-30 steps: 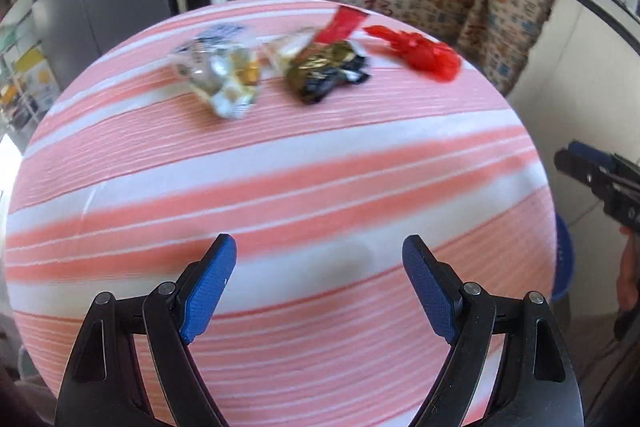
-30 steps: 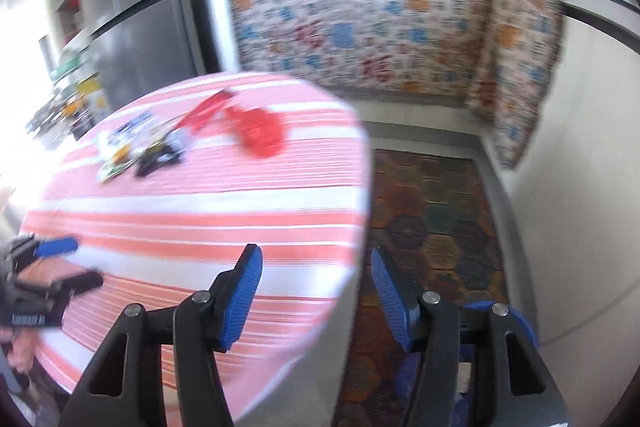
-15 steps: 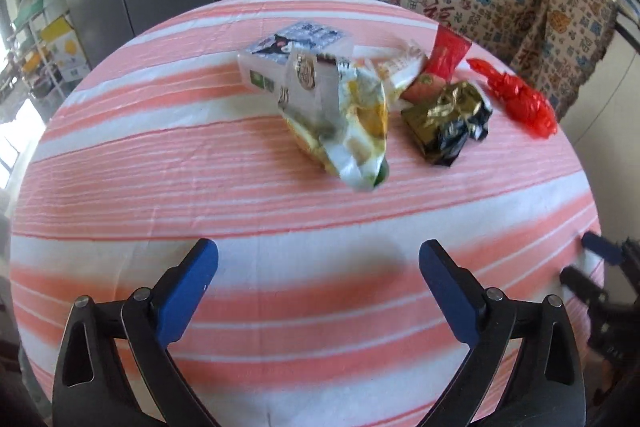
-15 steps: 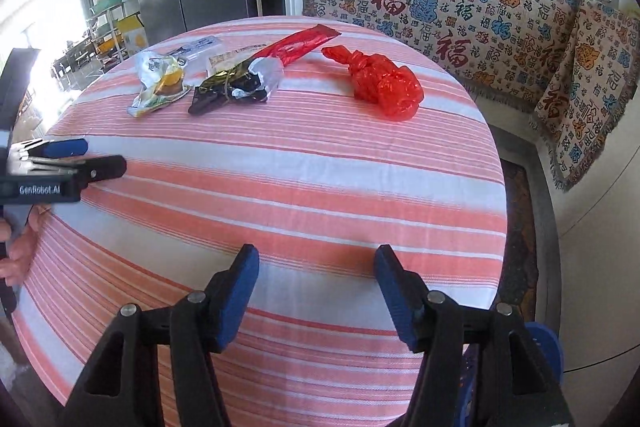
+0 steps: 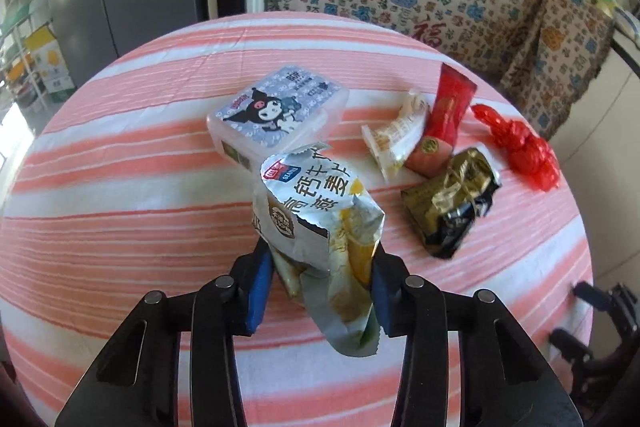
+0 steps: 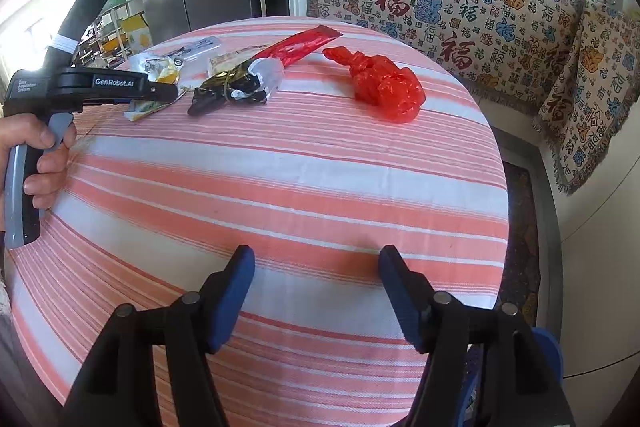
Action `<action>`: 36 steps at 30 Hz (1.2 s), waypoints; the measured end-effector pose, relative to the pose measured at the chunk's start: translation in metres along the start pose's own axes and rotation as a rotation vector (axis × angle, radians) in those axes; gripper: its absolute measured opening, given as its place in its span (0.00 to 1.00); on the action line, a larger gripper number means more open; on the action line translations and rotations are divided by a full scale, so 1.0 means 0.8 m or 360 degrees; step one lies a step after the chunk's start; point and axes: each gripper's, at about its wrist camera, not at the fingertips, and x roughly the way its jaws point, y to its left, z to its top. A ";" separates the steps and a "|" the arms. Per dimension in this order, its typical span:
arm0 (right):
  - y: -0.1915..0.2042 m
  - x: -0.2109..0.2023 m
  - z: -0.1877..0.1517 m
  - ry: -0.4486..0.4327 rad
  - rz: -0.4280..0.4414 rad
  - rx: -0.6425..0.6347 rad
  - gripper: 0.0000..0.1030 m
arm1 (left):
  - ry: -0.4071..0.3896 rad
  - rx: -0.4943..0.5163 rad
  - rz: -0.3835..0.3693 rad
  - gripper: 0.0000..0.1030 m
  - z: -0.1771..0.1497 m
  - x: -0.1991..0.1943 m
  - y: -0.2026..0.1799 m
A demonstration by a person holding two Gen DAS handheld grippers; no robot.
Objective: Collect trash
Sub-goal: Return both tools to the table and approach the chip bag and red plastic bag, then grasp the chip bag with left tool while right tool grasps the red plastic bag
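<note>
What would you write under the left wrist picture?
Left tongs pinch a crumpled snack bag on the striped table.

In the left wrist view, the silver snack bag (image 5: 320, 227) hides part of the Kuromi box (image 5: 276, 115) behind it. The other gripper (image 5: 592, 319) at the lower right is blurred and cut by the frame edge. In the right wrist view, a blue bin (image 6: 548, 343) at the lower right is mostly hidden.
</note>
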 end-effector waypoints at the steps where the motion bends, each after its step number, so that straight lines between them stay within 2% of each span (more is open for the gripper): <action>1: -0.001 0.001 0.000 0.0000 0.0000 0.0002 0.64 | 0.0033 0.0028 -0.0034 0.39 -0.006 -0.007 0.003; 5: -0.003 0.002 0.001 -0.0010 -0.0013 0.0016 0.64 | 0.0187 0.0225 -0.0204 0.39 -0.045 -0.043 0.008; 9: -0.003 0.004 0.001 -0.0036 -0.0026 0.0022 0.67 | 0.0198 0.0320 -0.0265 0.44 -0.077 -0.064 0.014; 11: -0.004 0.006 0.001 -0.0051 -0.0032 0.0035 0.70 | 0.0165 0.0258 -0.0270 0.56 -0.083 -0.062 0.023; 12: -0.004 0.006 0.001 -0.0059 -0.0035 0.0037 0.71 | 0.0128 0.0229 -0.0283 0.59 -0.082 -0.063 0.028; 14: -0.006 0.008 0.002 -0.0063 -0.0028 0.0044 0.74 | 0.0095 0.0156 -0.0248 0.84 -0.078 -0.062 0.036; 16: -0.009 0.008 0.003 -0.0054 -0.0030 0.0033 0.74 | 0.0075 0.0126 -0.0178 0.89 -0.073 -0.056 0.044; 21: -0.042 0.020 0.030 0.0065 -0.0069 0.0039 0.74 | 0.0079 0.0078 -0.0207 0.90 -0.069 -0.055 0.053; 24: -0.079 0.042 0.065 0.0167 -0.0109 0.0129 0.74 | 0.0084 0.0085 -0.0201 0.90 -0.069 -0.053 0.053; 26: -0.091 0.057 0.093 0.0204 -0.0127 0.0107 0.74 | 0.0090 0.0090 -0.0193 0.90 -0.069 -0.053 0.052; 30: -0.087 0.062 0.137 0.0104 -0.0119 0.0045 0.73 | 0.0099 0.0087 -0.0200 0.90 -0.071 -0.057 0.057; 32: -0.084 0.070 0.151 0.0116 -0.0085 0.0082 0.73 | 0.0099 0.0084 -0.0205 0.90 -0.072 -0.059 0.059; 33: -0.084 0.077 0.154 0.0159 -0.0064 0.0119 0.66 | 0.0095 0.0082 -0.0205 0.90 -0.072 -0.061 0.060; 34: -0.085 0.084 0.155 0.0208 -0.0044 0.0168 0.44 | 0.0088 0.0079 -0.0207 0.90 -0.071 -0.064 0.061; 35: -0.086 0.087 0.153 0.0237 -0.0043 0.0211 0.32 | 0.0079 0.0077 -0.0211 0.90 -0.071 -0.067 0.062; 36: -0.086 0.085 0.151 0.0243 -0.0045 0.0243 0.29 | 0.0068 0.0074 -0.0221 0.90 -0.071 -0.071 0.064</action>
